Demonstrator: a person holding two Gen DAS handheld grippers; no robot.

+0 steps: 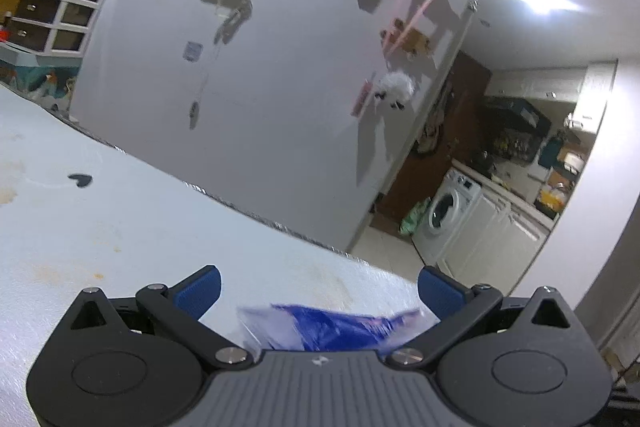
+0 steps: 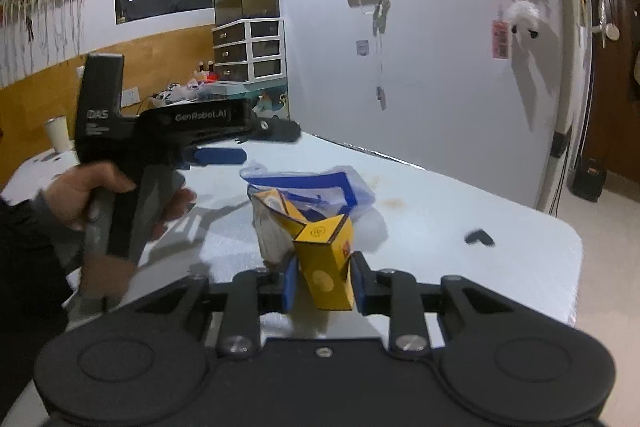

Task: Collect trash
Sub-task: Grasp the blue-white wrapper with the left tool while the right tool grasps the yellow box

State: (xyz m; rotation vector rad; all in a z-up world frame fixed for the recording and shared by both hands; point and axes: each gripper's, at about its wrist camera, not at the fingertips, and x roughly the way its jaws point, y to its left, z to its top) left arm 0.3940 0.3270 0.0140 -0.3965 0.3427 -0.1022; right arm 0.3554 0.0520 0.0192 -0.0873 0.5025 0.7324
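Note:
A crumpled yellow carton point(image 2: 326, 263) stands on the white table point(image 2: 500, 279) right in front of my right gripper point(image 2: 324, 281), whose blue pads press on both of its sides. Just behind the carton lies a blue-and-white plastic bag point(image 2: 340, 187). In the left wrist view the same bag point(image 1: 332, 325) lies low between the wide-apart blue pads of my left gripper point(image 1: 319, 291), which is open and does not touch it. In the right wrist view a hand point(image 2: 80, 195) holds the left gripper point(image 2: 264, 145) left of the bag.
A small dark scrap point(image 2: 478, 237) lies on the table near its right edge and shows again as the dark scrap point(image 1: 80, 180). A paper cup point(image 2: 58, 135) stands far left. A white wall point(image 2: 440, 87) with hanging ornaments runs behind the table. A washing machine point(image 1: 444, 215) stands beyond.

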